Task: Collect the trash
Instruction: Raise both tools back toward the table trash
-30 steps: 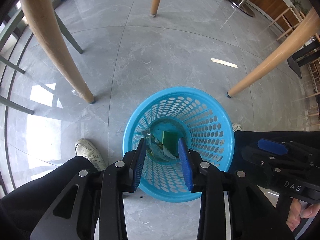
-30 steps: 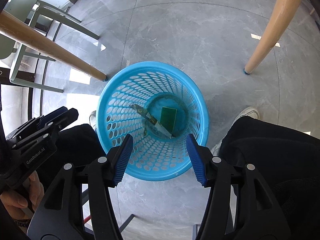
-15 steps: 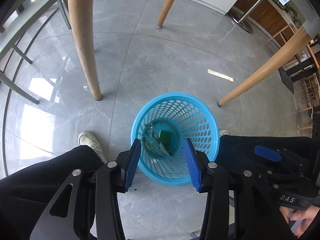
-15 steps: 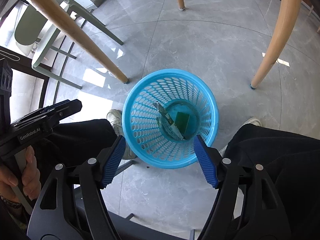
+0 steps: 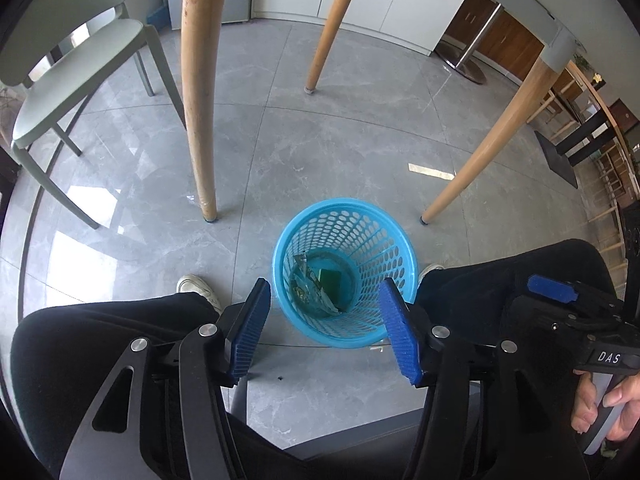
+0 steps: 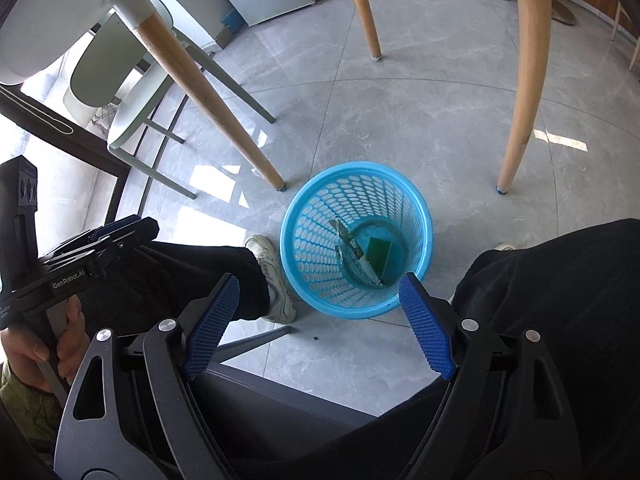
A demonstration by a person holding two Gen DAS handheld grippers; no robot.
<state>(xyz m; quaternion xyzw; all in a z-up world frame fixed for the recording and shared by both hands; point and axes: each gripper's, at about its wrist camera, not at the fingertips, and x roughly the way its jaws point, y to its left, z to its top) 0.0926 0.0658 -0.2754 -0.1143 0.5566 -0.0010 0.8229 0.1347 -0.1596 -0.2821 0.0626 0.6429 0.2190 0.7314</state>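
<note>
A blue perforated basket [image 5: 372, 236] stands on the grey tile floor between the person's legs; it also shows in the right wrist view [image 6: 320, 240]. Inside lie a crumpled clear wrapper [image 5: 310, 292] and a green flat packet [image 5: 330, 280], both seen from the right wrist too: wrapper [image 6: 356, 254], green packet [image 6: 379, 254]. My left gripper [image 5: 326, 334] is open and empty, well above the basket's near rim. My right gripper [image 6: 320, 320] is open and empty, also above the basket. The right gripper's body [image 5: 560, 320] shows at the left view's right edge.
Wooden table legs [image 5: 198, 92] [image 5: 486, 148] [image 6: 520, 76] stand around the basket. A pale green chair [image 5: 60, 80] is at the left. The person's black-trousered legs [image 5: 100, 336] and white shoes [image 6: 272, 276] flank the basket. A grey seat edge [image 6: 296, 392] lies below.
Both grippers have risen well away from the basket, which now looks much smaller. Both sets of jaws have opened wider. The trash in the basket has not moved.
</note>
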